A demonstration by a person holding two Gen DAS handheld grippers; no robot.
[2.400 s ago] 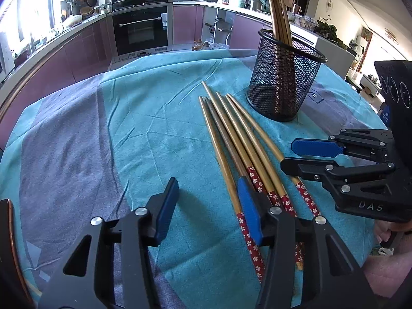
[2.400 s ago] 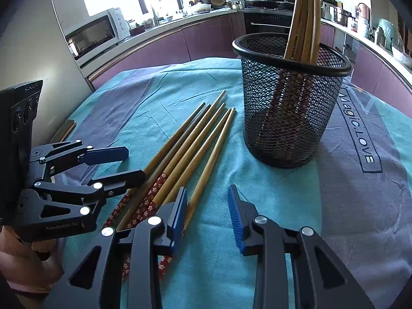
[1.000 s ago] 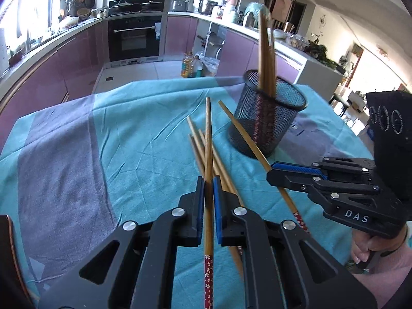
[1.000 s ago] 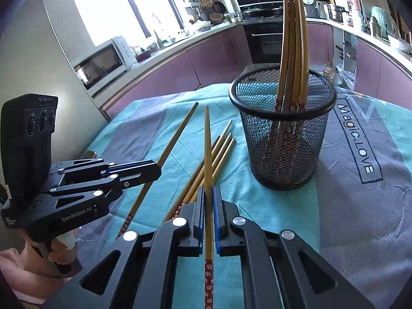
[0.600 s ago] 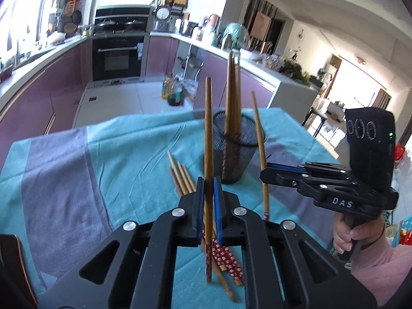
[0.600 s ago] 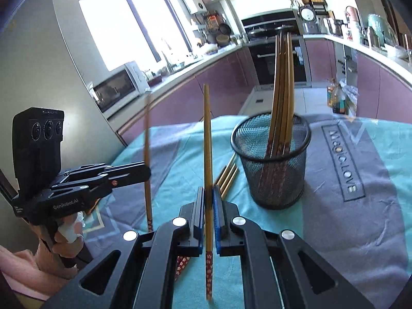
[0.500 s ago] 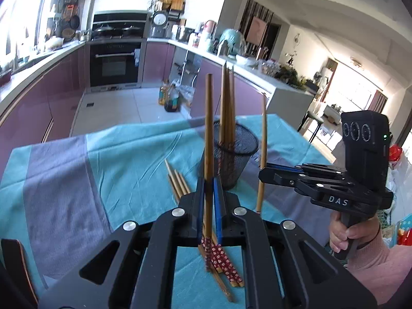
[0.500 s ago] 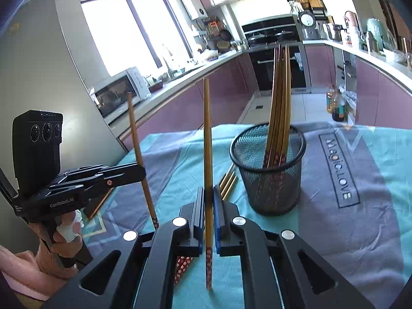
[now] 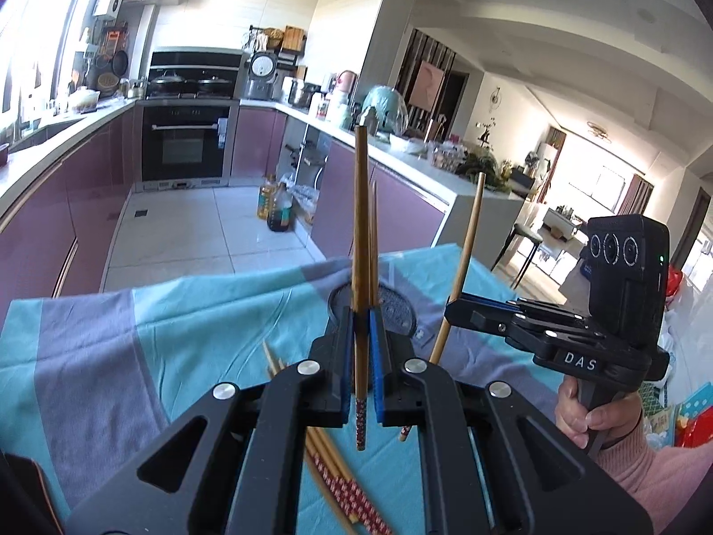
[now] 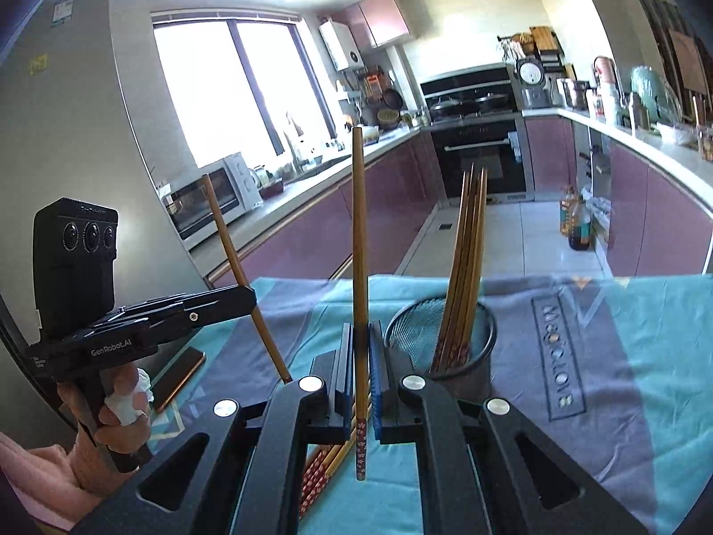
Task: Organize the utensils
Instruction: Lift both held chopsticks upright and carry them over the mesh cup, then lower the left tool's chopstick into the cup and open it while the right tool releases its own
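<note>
— What have my tongs got?

— My left gripper (image 9: 361,352) is clamped on one chopstick (image 9: 360,240), held upright above the teal tablecloth (image 9: 187,325). My right gripper (image 10: 361,370) pinches a second chopstick (image 10: 359,240) the same way, red patterned end down.

— And the holder?

— The black mesh cup (image 10: 479,368) stands on the cloth just beyond my right fingers, several chopsticks leaning inside. The loose chopsticks (image 9: 343,486) lie together on the cloth beneath my left gripper

Table under teal-and-grey cloth (image 10: 668,334), mesh cup (image 10: 479,368), loose chopsticks (image 9: 343,486), phone (image 10: 180,372) lying on it
</note>
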